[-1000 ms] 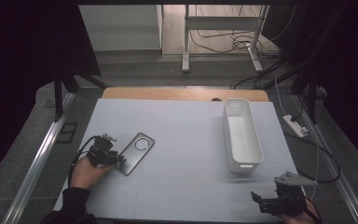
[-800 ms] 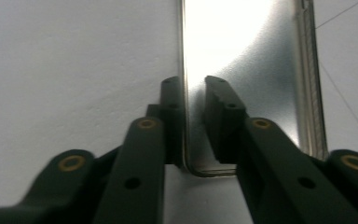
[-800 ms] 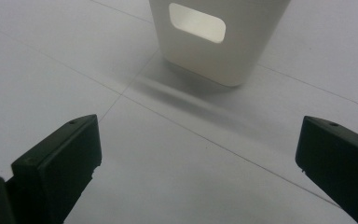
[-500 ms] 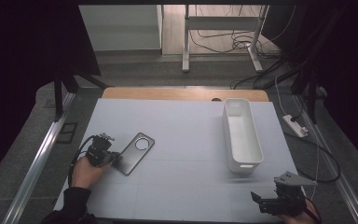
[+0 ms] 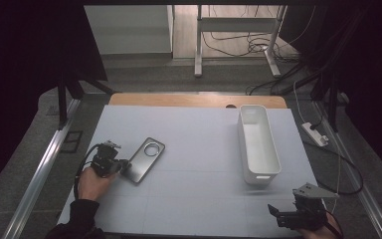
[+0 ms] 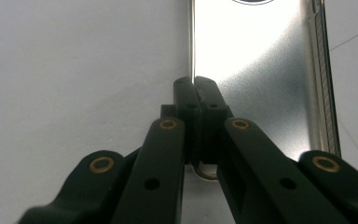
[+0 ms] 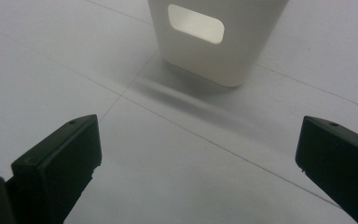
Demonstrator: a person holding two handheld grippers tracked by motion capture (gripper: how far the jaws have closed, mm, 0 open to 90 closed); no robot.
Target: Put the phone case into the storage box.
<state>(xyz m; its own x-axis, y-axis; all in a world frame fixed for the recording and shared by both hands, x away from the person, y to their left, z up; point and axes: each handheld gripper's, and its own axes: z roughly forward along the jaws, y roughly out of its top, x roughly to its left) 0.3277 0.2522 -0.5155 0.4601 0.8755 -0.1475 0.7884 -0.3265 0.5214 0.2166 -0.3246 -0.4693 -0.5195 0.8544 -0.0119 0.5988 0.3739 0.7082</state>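
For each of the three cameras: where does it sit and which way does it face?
High view: above the near table edge, looking forward and down; both hands, left gripper, right gripper.
Left gripper view: rides the gripper; jaws shut on the metal plate.
Right gripper view: open jaws facing the white bin.
Shared: plate and bin appear from above.

White bin (image 5: 258,144) stands right; mat (image 5: 199,199) seemingly bare elsewhere.

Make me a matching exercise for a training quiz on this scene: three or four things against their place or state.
Things:
1 left gripper
2 right gripper
3 metal plate
4 white bin

States:
a lying flat, round hole at its far end
b jaws wide apart over bare table
c standing empty at the right
d jaws closed on a plate's edge

Pairs: 1-d, 2-b, 3-a, 4-c
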